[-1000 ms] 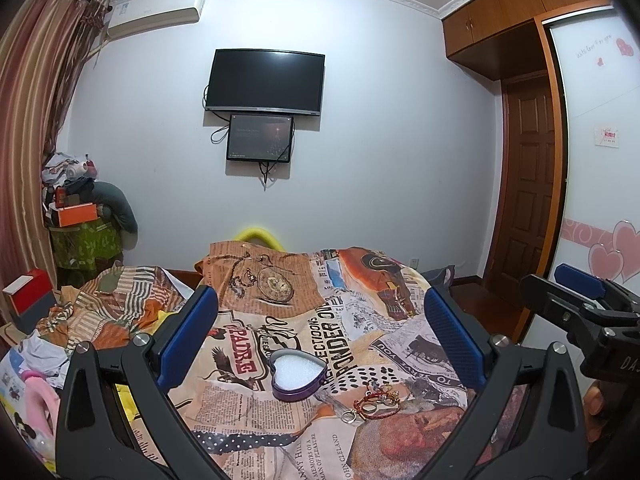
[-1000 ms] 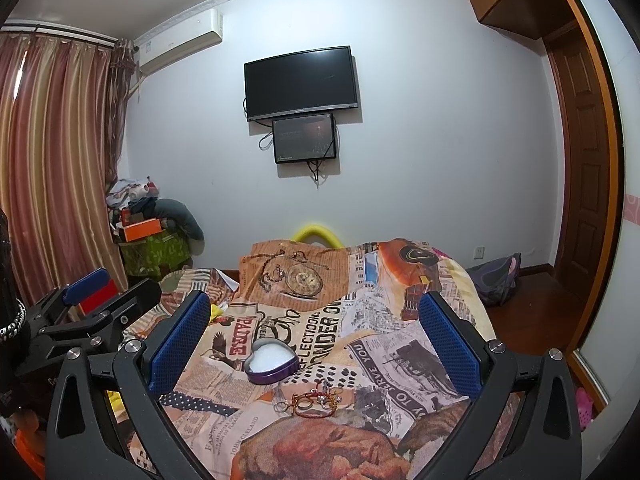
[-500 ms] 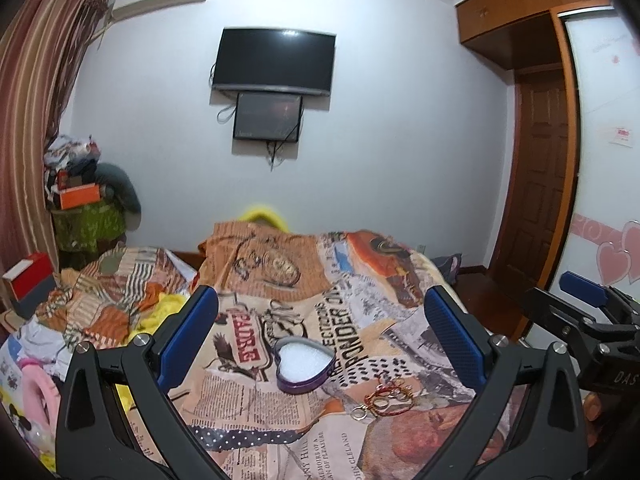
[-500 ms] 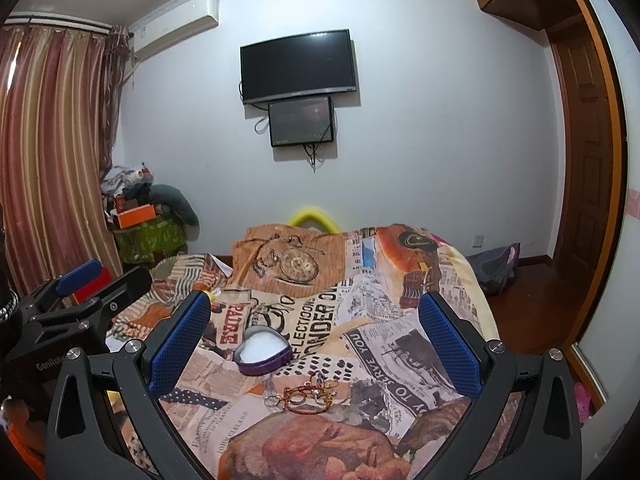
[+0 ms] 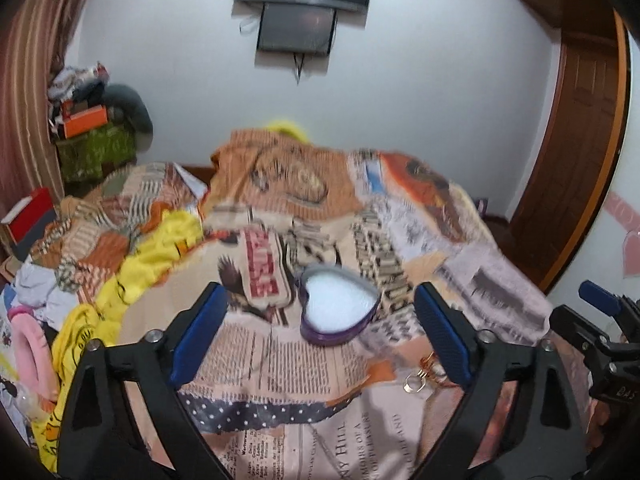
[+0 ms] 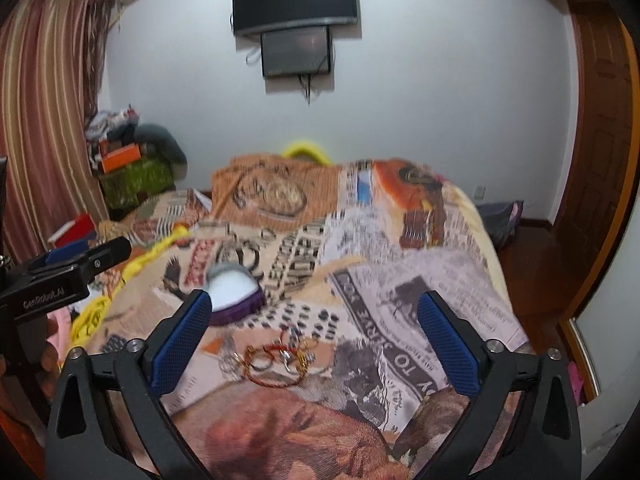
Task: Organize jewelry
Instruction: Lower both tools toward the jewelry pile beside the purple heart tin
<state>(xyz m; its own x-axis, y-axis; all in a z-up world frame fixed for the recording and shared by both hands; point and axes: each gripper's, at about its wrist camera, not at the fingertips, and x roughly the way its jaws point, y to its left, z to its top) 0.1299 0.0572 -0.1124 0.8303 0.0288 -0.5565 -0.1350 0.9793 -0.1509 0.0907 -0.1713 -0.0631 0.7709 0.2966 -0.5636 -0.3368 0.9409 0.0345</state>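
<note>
One heart-shaped purple box (image 5: 338,312), lid off and white inside, sits on the newspaper-print bedspread (image 5: 304,364). One small heap of jewelry (image 6: 276,360) lies just in front of it: a red-gold bangle and several rings, too blurred to count. Two grippers: left gripper (image 5: 320,340) and right gripper (image 6: 316,336), both closing from wide, nothing between their jaws. Both hang lower and nearer the bed than a second ago.

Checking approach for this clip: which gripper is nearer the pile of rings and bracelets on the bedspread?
Right. The pile of rings and bracelets lies between the right gripper fingers, jaws closing; from the left gripper it sits off to the right.
</note>
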